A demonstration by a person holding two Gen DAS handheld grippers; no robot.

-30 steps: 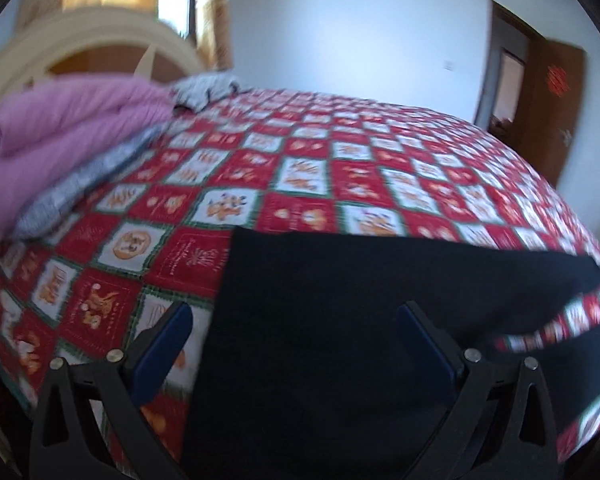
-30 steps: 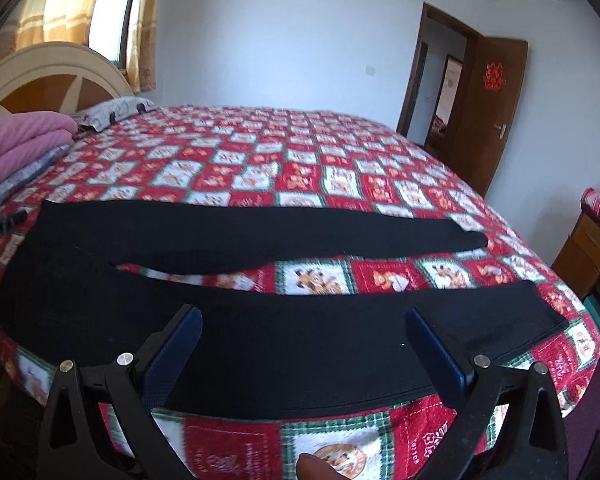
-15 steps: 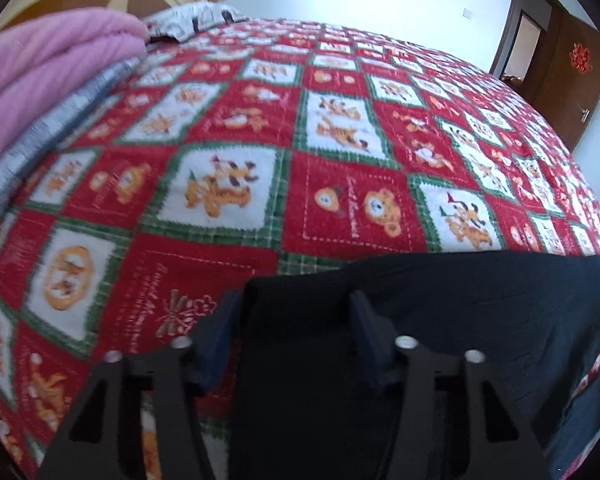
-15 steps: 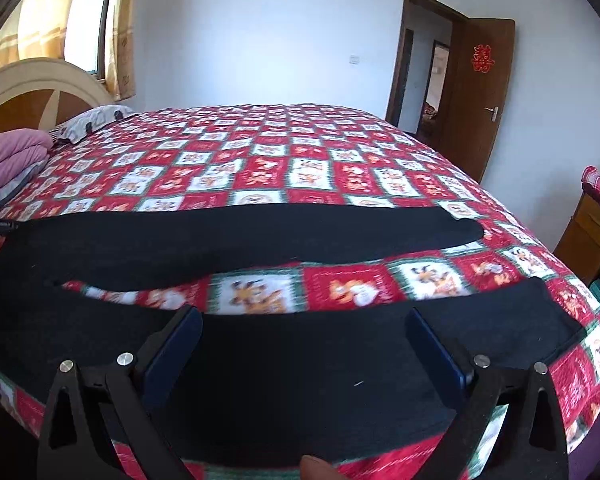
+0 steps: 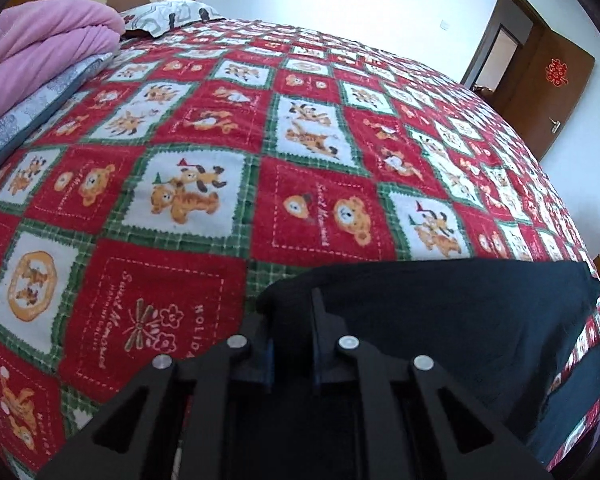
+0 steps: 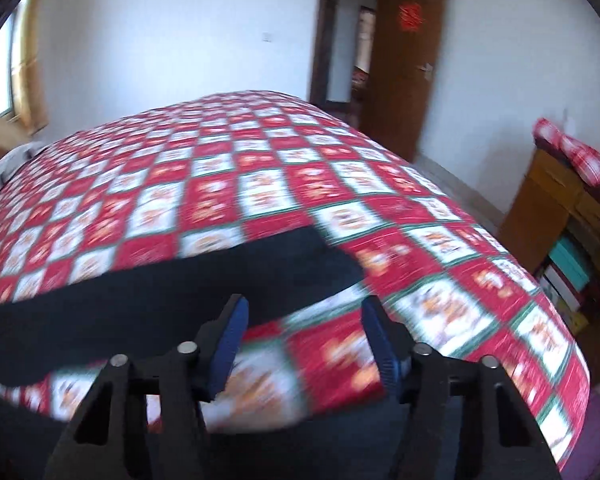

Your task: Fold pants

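Black pants (image 5: pixel 440 320) are spread flat across the near part of the bed, on a red, white and green checked bedspread (image 5: pixel 220 152). The corner of the pants is pinched between the fingers of the left tool (image 5: pixel 292 332), whose jaws are closing to near shut on the cloth. A folded pink blanket (image 5: pixel 48 48) is seen far off to that tool's left, with a patterned pillow (image 5: pixel 168 16) beyond it.

The right tool (image 6: pixel 302 340) is held half open and closing, with nothing gripped; bedspread shows between its fingers and a pant leg (image 6: pixel 180 292) lies ahead and left. The view is blurred. A brown door (image 6: pixel 408 76) stands beyond, a wooden cabinet (image 6: pixel 556 216) to the right.
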